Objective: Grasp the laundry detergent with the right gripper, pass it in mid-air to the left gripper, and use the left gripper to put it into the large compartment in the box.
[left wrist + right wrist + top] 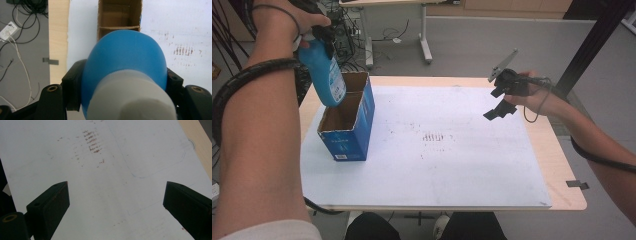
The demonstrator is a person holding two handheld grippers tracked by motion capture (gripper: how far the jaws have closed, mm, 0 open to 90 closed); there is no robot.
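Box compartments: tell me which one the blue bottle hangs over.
The near compartment, on the person's side of the cardboard divider; the blue bottle's base hangs over it, while the far compartment sits behind.

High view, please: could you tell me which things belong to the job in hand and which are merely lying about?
In use:
- blue bottle, held by the left hand-held gripper
- blue cardboard box, open, divided inside

Lying about:
- black tape piece
- floor cables

Blue bottle (324, 70) with white cap, held upright by the cap end, base dipping into the far compartment of an open blue box (348, 130). Box standing on the table's left side, cardboard-brown inside, split by a divider.
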